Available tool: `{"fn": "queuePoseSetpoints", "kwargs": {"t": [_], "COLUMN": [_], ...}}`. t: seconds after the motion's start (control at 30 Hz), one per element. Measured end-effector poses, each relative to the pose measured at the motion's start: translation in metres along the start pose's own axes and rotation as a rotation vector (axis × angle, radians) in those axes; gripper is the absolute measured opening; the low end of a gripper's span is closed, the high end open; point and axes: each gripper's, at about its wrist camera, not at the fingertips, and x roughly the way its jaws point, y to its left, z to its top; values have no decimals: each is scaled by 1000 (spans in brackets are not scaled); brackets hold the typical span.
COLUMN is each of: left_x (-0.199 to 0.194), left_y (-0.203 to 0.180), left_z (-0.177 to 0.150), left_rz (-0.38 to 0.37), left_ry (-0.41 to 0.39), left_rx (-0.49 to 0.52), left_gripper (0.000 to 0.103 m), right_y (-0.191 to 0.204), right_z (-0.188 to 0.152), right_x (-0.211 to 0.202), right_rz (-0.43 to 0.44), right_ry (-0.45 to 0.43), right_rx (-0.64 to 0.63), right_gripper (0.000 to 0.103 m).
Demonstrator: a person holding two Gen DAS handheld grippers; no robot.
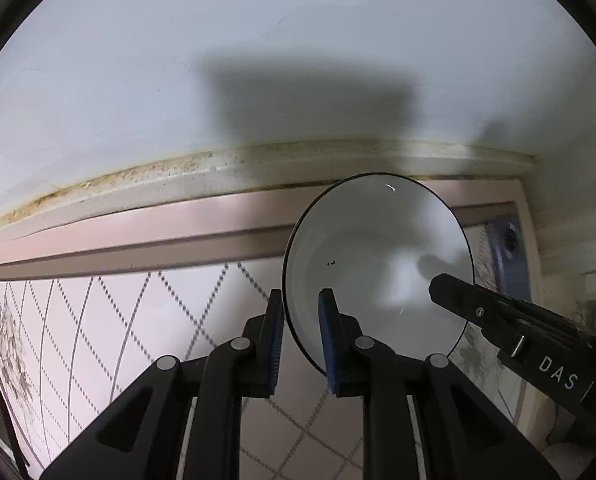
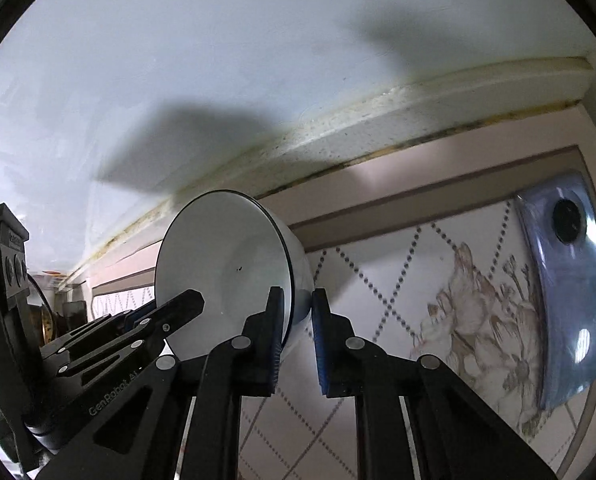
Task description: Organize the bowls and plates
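Note:
A white bowl (image 1: pixel 377 264) with a thin dark rim is held in the air, tilted on its side with its opening toward the cameras. My left gripper (image 1: pixel 301 336) is shut on its lower rim. My right gripper (image 2: pixel 296 340) is shut on the rim of the same bowl (image 2: pixel 226 264), one finger inside and one on the outer wall. The right gripper's finger (image 1: pixel 497 312) reaches in from the right in the left wrist view. The left gripper (image 2: pixel 170 316) shows at the bowl's left edge in the right wrist view.
A patterned wall tile (image 1: pixel 98 320) with a dotted diamond grid and flower print lies behind the bowl. A stained pale ledge (image 1: pixel 218 172) runs across above it, under a plain white surface (image 1: pixel 258 40). A blue glossy object (image 2: pixel 565 280) with a dark round knob sits at right.

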Motion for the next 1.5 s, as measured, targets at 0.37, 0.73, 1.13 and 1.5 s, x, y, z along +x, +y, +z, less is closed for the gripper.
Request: {"fn": "queuePoseSetpoints", "kwargs": {"t": [0.37,0.73,1.13,1.5], "left_x": [-88,-130,-106,-80], "left_y": [-11,-34,-46,-52], "left_z": [-74,-168,-237,-252], "left_rz": [-65,-132,-100,-52], "left_ry": [-56,-47,22,68], "left_rx": [93,193,232,245], "left_gripper": [15,15,15,15], "right_y": [23,11,-13,-30], "right_z": [-86,-213,-302,-313], "right_x": [-89,-175,-174,-151], "right_rz": [4,-20,-43,-66], "right_ry": [-76,-111,-38,2], "right_rx": [-31,-20,12,13], "right_gripper": [16,16,16,16]}}
